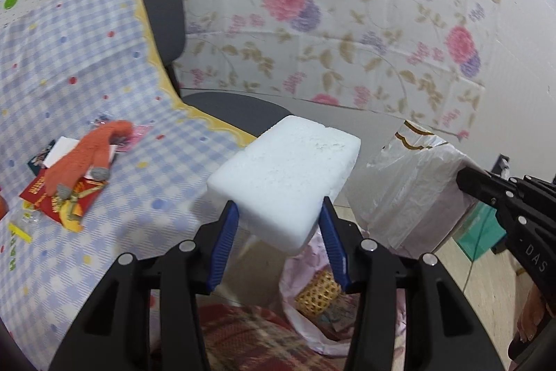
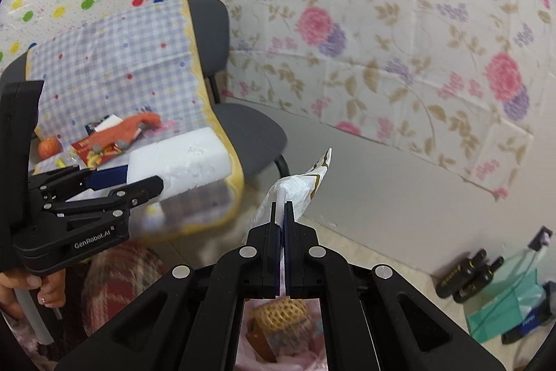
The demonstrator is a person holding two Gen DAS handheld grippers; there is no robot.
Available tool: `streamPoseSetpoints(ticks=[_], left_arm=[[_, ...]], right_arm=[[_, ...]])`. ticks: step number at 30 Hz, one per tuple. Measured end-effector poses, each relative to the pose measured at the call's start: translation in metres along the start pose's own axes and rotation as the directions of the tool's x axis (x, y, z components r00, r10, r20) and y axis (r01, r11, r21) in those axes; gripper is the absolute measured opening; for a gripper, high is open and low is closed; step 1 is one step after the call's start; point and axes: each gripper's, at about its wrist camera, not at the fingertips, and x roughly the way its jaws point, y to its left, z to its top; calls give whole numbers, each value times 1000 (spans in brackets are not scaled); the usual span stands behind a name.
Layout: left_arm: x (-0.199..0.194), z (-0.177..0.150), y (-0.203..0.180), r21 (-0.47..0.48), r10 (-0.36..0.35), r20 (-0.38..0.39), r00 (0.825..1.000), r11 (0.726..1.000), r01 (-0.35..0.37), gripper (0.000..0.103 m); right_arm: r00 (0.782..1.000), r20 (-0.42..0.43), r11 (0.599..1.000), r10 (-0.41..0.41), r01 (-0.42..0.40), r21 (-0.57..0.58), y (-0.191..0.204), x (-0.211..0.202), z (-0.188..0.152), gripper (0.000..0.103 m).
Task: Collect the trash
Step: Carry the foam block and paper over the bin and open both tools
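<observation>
1. Left wrist view: our left gripper clamps a white foam block between its blue pads, jaws spread to the block's width. The block sits at centre, out past the table edge, over the open trash bag.
2. At 9 o'clock the checked tablecloth carries an orange sock lying on red wrappers.
3. At 6 o'clock, down in the bag, we see a yellow lattice item. The right gripper enters at 3 o'clock, touching the bag.
4. A grey chair stands at 11 o'clock.
5. Right wrist view: our right gripper is closed tight on the bag's rim, jaws nearly together with only plastic between.
6. At 9 o'clock the left gripper holds the foam beside the table edge.
7. An apple lies on the table at 9 o'clock, behind the wrappers.
8. At 4 o'clock, on the floor, dark bottles stand beside a green bag.
</observation>
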Motion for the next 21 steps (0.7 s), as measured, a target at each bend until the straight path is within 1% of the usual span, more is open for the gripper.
streamPoseSetpoints(ticks=[4, 6, 10, 13, 16, 17, 20, 21], left_arm=[[7, -8, -23, 34, -33, -23, 999, 999, 33, 47], [12, -11, -32, 41, -51, -42, 998, 998, 53, 47], [27, -15, -44, 58, -64, -86, 994, 996, 69, 48], [36, -15, -46, 53, -72, -113, 991, 996, 78, 50], [43, -14, -46, 50, -74, -128, 989, 995, 81, 52], [46, -14, -46, 48, -80, -137, 987, 995, 87, 55], [51, -15, -45, 39, -89, -162, 983, 995, 97, 75], [51, -15, -44, 38, -92, -158, 983, 994, 99, 75]], right_arm=[[998, -21, 999, -52, 52, 15, -14, -7, -18, 2], [998, -28, 998, -65, 65, 19, -20, -7, -22, 2], [996, -48, 997, -71, 72, 34, -29, 0, -25, 4], [996, -67, 997, -63, 66, 38, -33, 12, -29, 6], [994, -85, 997, -62, 66, 40, -35, 24, -33, 6], [994, -96, 997, -56, 60, 44, -36, 30, -35, 7], [992, -115, 997, -46, 52, 57, -37, 37, -37, 9], [992, -116, 997, -43, 50, 62, -38, 38, -37, 13]])
